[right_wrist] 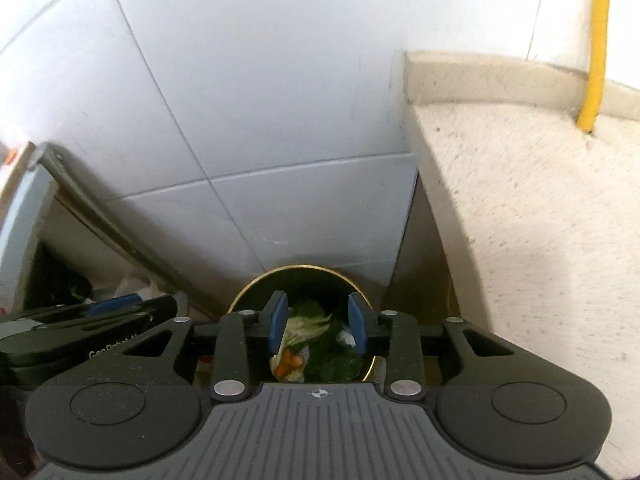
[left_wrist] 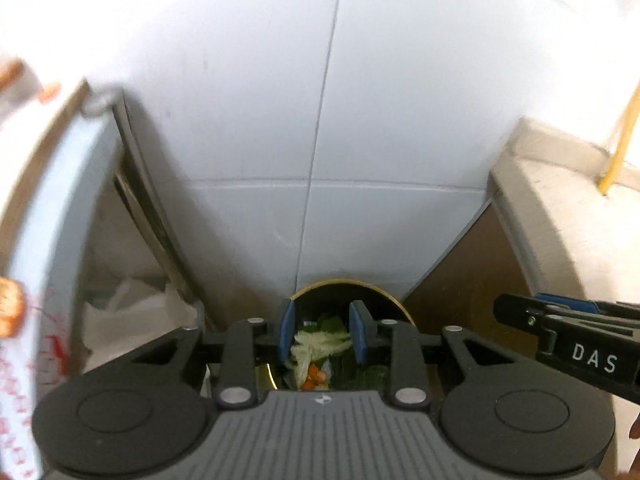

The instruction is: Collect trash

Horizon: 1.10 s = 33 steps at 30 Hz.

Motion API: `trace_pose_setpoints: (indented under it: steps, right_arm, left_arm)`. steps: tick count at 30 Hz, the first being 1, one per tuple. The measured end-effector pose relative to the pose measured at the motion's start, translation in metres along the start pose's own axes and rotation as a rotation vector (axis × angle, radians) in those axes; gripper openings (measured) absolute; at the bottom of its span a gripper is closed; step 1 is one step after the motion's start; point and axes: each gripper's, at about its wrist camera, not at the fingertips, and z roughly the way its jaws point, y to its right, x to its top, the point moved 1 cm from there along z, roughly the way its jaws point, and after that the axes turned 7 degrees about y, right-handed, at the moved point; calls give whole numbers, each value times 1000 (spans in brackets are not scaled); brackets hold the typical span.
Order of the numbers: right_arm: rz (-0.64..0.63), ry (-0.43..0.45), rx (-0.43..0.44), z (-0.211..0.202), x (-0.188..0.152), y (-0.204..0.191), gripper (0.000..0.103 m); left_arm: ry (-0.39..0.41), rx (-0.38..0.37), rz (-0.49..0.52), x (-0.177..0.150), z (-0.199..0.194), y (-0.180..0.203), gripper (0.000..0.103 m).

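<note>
1. Left wrist view: looks steeply down along its fingers, bin [left_wrist: 348,286] at lower centre, close.
2. Right wrist view: same downward aim; shares the bin [right_wrist: 298,270] and tiled wall [right_wrist: 240,100].

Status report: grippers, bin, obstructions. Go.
Left gripper open, empty. Right gripper open, empty. Round bin below, holds vegetable scraps. Nothing in the way.

The bin [left_wrist: 394,300] is round and dark with a gold rim, at the lower centre of the frame. Green, pale and orange scraps [left_wrist: 316,354] lie inside it.
</note>
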Motion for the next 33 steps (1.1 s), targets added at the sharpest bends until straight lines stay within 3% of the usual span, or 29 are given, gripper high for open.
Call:
trace_pose_setpoints:
  steps: [6,10,14,20,27,33]
  right_arm:
    - [-27,90,41,-42,2,-2,45]
    - [-30,149,61,-78,-4,6,48]
    - [-23,198,75,-111,-13,21,50]
    - [-5,265,51,-152,-26,46,61]
    - [36,298,16,-173,-39,65,74]
    - [54,326,-11,-187,-48,78,78]
  left_arm:
    - [106,26,53,3,-43,18,31]
    - [170,-81,47,0,-72,24,35]
    - [216,-132,84,-8,-97,33,42]
    - [232,-202,115,-14,-115,53,48]
    - [221,-261,142,-22,-130,76,56]
    - [214,-288,158,-25,-135,91,58]
